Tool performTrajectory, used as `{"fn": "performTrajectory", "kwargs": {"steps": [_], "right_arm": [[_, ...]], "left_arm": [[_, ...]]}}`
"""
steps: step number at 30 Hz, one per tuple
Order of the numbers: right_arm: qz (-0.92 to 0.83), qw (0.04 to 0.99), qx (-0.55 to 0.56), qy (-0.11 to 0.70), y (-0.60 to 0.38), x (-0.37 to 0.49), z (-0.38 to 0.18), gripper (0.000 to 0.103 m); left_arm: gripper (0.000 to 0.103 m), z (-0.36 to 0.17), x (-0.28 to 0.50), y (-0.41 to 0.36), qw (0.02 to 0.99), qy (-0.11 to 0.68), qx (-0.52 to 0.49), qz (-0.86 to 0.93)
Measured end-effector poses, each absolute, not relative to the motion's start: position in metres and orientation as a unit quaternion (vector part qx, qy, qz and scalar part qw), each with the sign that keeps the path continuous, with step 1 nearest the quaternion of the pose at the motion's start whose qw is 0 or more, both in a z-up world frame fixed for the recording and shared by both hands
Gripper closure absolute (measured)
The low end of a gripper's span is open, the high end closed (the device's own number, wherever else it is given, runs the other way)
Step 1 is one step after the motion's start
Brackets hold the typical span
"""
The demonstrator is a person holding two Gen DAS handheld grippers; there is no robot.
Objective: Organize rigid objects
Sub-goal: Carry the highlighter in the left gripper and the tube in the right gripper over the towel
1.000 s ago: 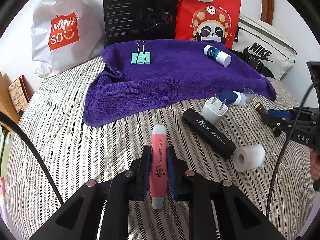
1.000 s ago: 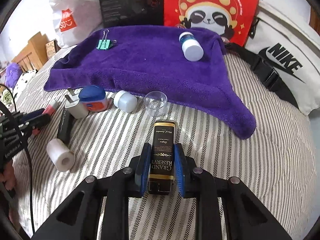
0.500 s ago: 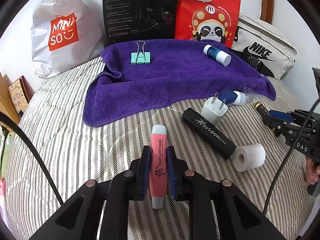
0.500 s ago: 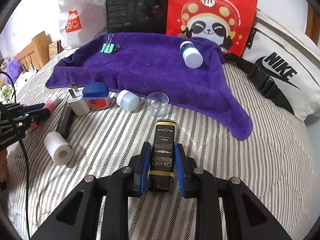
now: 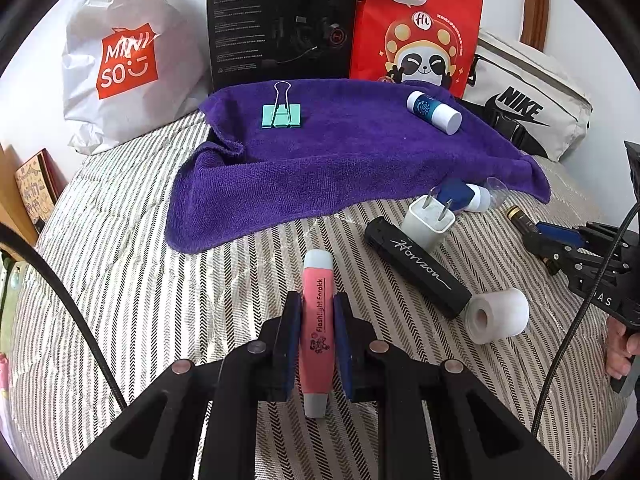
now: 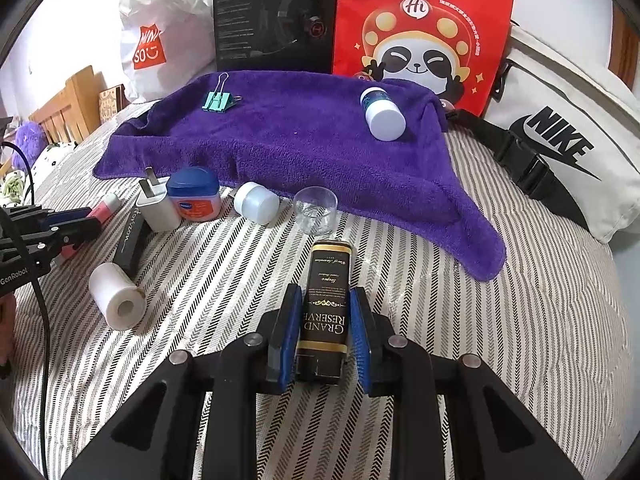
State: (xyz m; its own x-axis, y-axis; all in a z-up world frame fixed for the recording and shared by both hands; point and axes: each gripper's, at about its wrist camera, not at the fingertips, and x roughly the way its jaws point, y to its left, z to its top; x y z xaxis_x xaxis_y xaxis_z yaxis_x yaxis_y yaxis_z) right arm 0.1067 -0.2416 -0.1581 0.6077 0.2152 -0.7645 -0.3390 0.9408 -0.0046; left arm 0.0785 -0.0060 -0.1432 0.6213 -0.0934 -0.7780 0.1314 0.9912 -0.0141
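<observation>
Left gripper (image 5: 317, 312) clamped on pink stick (image 5: 317, 332); right gripper (image 6: 325, 312) clamped on black box (image 6: 325, 312). Ahead of both, purple towel (image 5: 340, 160) with clip (image 5: 281, 114), bottle (image 5: 433, 112).

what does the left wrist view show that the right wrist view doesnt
Only the left wrist view shows the whole pink Flashlight Earpick clamped in the left gripper, and the Horizon lettering on the black case in full.

Only the right wrist view shows the Grand Reserve bottle clearly, gripped by the right gripper, plus the full face of the blue-lidded jar and the wooden furniture at far left.

Both show the purple towel carrying the green binder clip and a white-capped bottle, the white charger, the paper roll and the clear cup.
</observation>
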Motion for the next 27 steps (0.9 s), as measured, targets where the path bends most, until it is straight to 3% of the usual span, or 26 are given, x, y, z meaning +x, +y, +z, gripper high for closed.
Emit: {"fn": "performTrajectory", "kwargs": {"steps": [27], "right_arm": [[0.185,0.872,-0.040,0.452,-0.2497,0.1133,-0.1516,0.079]], "left_arm": [[0.087,-0.1372,0.0790,-0.0075,0.890,0.448,0.026,-0.077]]}}
